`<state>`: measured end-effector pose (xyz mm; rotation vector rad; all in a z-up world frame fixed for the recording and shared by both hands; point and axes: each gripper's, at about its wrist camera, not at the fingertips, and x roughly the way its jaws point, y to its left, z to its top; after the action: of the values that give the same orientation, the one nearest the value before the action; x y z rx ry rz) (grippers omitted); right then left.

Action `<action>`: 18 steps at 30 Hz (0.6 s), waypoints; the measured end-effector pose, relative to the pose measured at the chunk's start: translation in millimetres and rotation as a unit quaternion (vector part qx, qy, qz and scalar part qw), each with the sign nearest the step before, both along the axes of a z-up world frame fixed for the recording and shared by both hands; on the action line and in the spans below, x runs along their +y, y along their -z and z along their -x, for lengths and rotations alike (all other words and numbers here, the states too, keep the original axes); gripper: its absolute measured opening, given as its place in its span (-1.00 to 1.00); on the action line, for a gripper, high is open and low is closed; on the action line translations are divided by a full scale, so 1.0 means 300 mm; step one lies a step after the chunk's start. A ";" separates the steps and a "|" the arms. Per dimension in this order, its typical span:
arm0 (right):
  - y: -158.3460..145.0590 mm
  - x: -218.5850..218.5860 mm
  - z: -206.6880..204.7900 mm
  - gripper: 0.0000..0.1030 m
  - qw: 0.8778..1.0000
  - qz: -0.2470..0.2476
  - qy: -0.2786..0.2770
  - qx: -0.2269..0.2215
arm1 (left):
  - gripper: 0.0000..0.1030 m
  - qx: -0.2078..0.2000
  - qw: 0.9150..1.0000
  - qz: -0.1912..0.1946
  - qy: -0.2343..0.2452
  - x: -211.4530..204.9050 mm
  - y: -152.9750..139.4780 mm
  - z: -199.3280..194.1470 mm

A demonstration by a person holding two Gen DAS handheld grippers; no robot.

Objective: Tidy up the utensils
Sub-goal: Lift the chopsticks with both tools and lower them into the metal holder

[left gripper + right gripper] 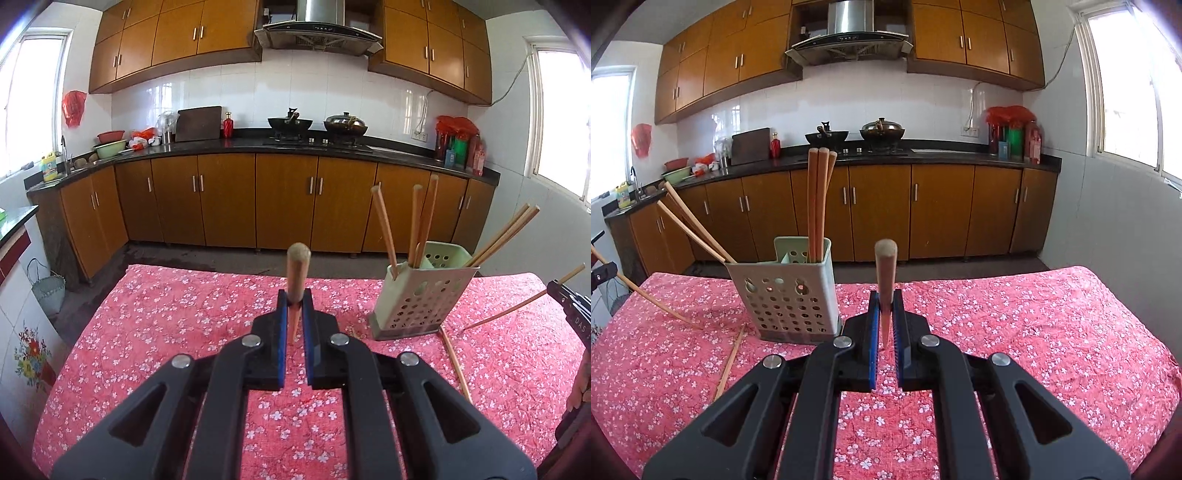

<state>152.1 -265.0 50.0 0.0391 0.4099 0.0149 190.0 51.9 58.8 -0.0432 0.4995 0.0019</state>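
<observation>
I am holding one wooden chopstick in each hand, both lifted clear of the table. My left gripper (294, 306) is pinching a chopstick (297, 273) narrowly between its blue pads, the thick rounded end sticking up and away from me, the thin tip hanging down between the jaws. My right gripper (885, 306) is clamping a second chopstick (885, 269) the same way, jaws drawn nearly together around it.

The pale green perforated holder (424, 299) is standing on the flowered red tablecloth (184, 314), to the right of my left gripper and to the left of my right one, so it is sitting between my two hands and a little farther out. It is already carrying several chopsticks: some are standing near upright in its far compartment, others are leaning outward over a corner of the rim. One loose chopstick (456, 363) is lying flat on the cloth just beside the holder's base on its near side.

I am judging that I am in the carrying step, with two pieces picked up and neither yet delivered. The next move is calling for me to swing each stick over the holder's open top, turn it so the thin tip is pointing down into a compartment, and let go only once the tip is inside the rim. I am minding the leaning sticks, since brushing them could tip the light holder.
</observation>
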 end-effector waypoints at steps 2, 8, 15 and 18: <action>-0.033 0.007 0.011 -0.86 1.000 -0.009 -0.009 -0.013 | -0.83 -0.010 1.000 0.003 0.009 -0.013 -0.029 0.007; -0.161 0.056 0.055 -0.86 0.996 -0.032 -0.055 -0.056 | -0.83 -0.043 0.998 0.017 0.041 -0.073 -0.137 0.031; -0.283 0.101 0.080 -0.86 0.989 -0.047 -0.091 -0.105 | -0.83 -0.090 0.993 0.035 0.068 -0.165 -0.272 0.029; -0.322 0.110 0.060 -0.85 0.987 -0.051 -0.092 -0.120 | -0.83 -0.111 0.990 0.039 0.076 -0.216 -0.330 0.007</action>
<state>134.1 -231.9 146.6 0.0990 0.1704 0.2205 188.1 -13.1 157.8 -0.0799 0.2789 -0.1708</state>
